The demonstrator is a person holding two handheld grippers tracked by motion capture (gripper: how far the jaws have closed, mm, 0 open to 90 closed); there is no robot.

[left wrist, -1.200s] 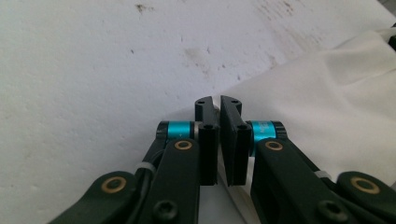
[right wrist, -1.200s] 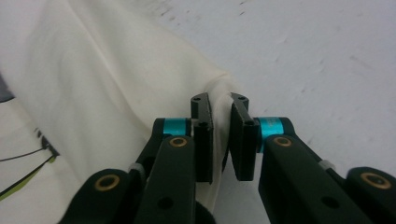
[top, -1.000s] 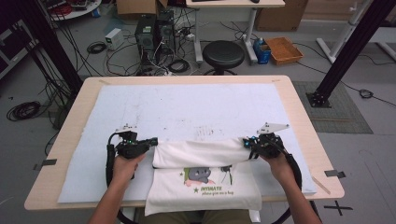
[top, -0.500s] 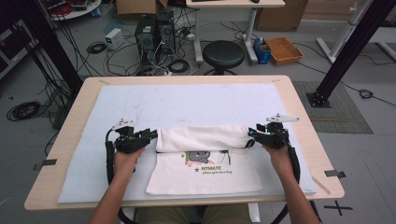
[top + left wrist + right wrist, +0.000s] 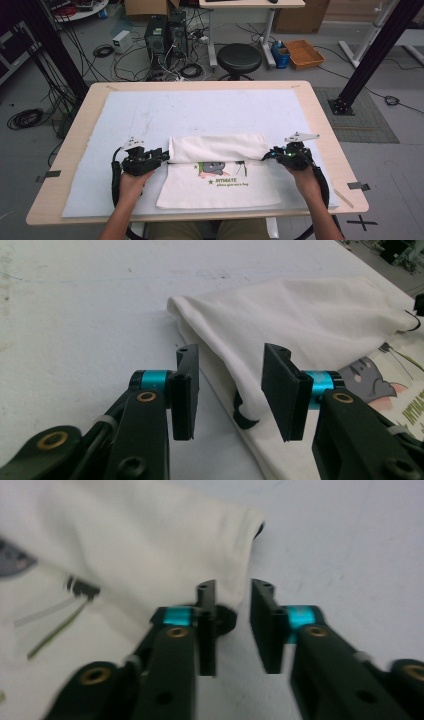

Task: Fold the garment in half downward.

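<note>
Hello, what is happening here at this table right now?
A person is folding a white printed tote bag on a padded table, using a handheld gripper in each hand. The bag's top part is folded over toward the person, above the cartoon print. The left gripper and right gripper sit at the two ends of the fold. Both have let go: the left jaws have just opened, the right have opened and partly narrowed, pressing nothing.

High overhead, two close jaw-level views, shared cloth [image 5: 220, 170]
</note>
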